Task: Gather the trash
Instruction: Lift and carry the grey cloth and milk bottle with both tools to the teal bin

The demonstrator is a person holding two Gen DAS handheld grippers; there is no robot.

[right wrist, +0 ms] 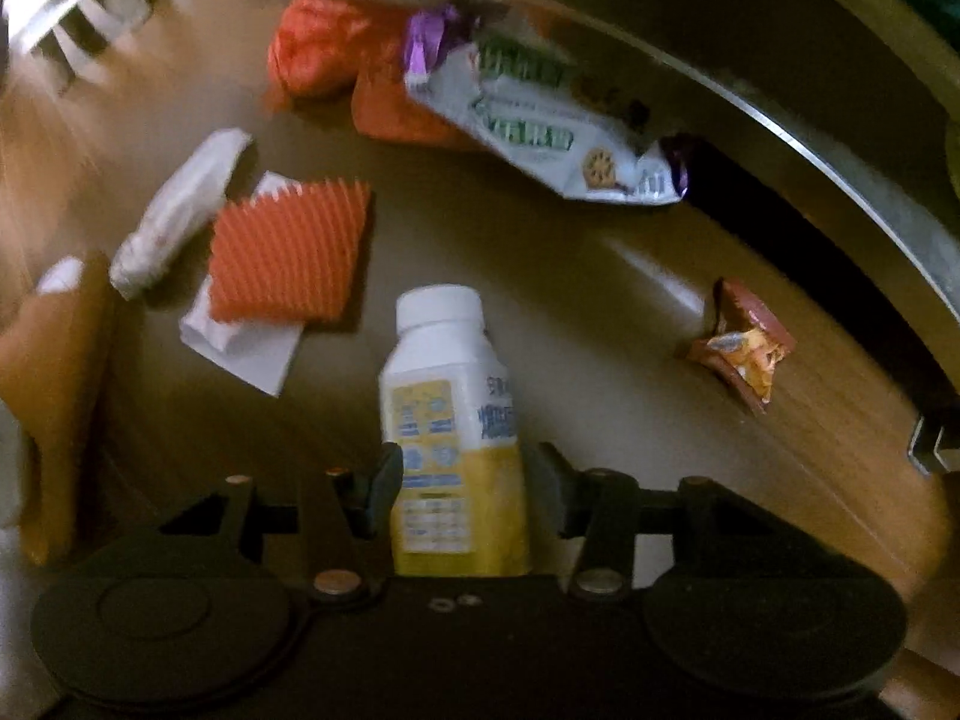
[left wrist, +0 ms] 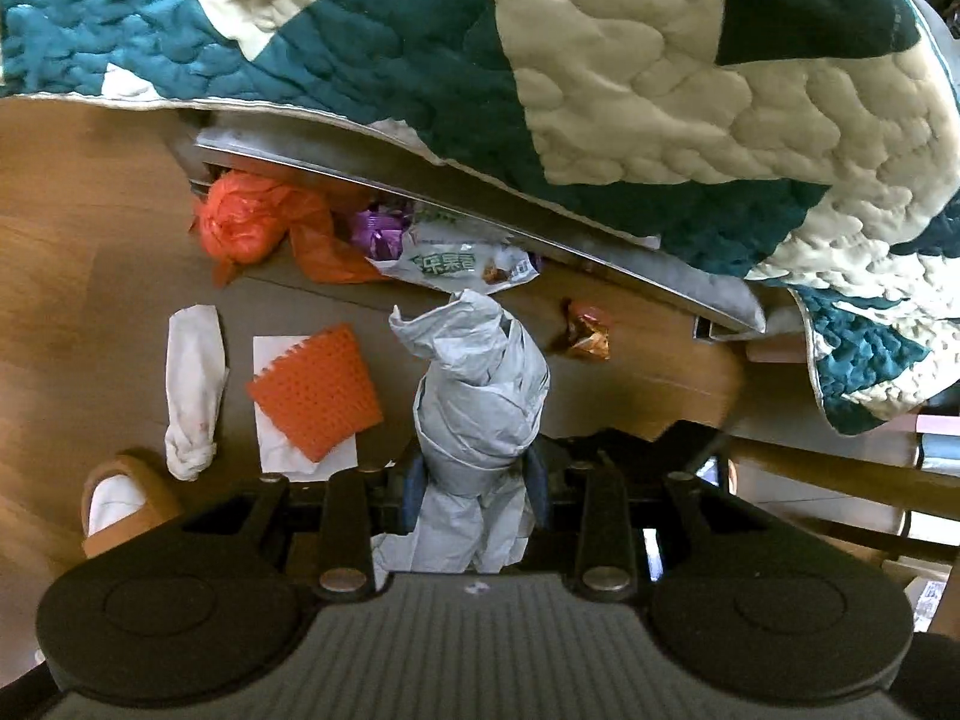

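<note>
left gripper (left wrist: 474,480) points steeply down at the floor, jaws narrow, pads clamped on a crumpled grey paper wad (left wrist: 480,396) that sticks out past the tips. right gripper (right wrist: 462,489) also points almost straight down, jaws wide, one finger on each side of a white-and-yellow bottle (right wrist: 447,414) and pressed on it. right view is motion-blurred.

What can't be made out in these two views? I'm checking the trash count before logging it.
- Left wrist view: the quilt and bed rail hide whatever trash lies further under; the purple wrapper is half covered.
- Left wrist view: the grey bag in the left tool hides the floor behind it.
- Right wrist view: motion blur makes the bottle label and the snack bag print unreadable.
</note>
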